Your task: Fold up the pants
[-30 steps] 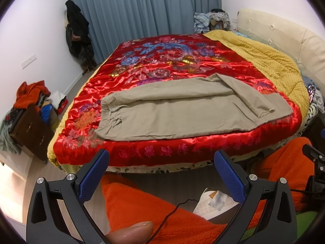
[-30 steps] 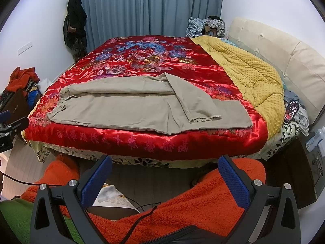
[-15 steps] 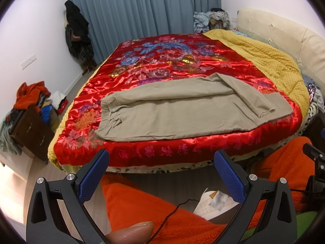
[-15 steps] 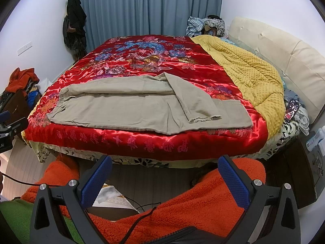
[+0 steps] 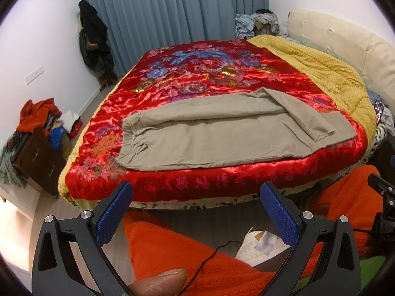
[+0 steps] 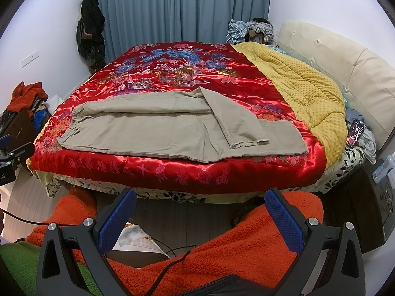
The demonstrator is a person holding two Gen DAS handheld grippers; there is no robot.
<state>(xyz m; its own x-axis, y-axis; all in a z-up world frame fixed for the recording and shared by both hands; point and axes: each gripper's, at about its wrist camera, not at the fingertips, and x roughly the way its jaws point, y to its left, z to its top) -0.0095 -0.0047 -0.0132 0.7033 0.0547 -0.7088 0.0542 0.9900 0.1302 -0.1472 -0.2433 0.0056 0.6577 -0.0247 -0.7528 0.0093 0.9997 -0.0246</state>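
Khaki pants (image 5: 222, 135) lie flat near the front edge of a bed with a red floral satin cover (image 5: 209, 69), waistband to the left, legs to the right. One leg is folded diagonally over the other, its hem (image 6: 249, 144) near the front right. They also show in the right wrist view (image 6: 153, 133). My left gripper (image 5: 196, 192) is open and empty, held back from the bed above orange-clad legs. My right gripper (image 6: 200, 198) is open and empty, also short of the bed edge.
A yellow quilt (image 6: 303, 91) covers the bed's right side by a cream headboard (image 6: 358, 74). A dark cabinet with piled clothes (image 5: 37, 145) stands at the left. A nightstand (image 6: 377, 192) is at the right. Cables and paper lie on the floor.
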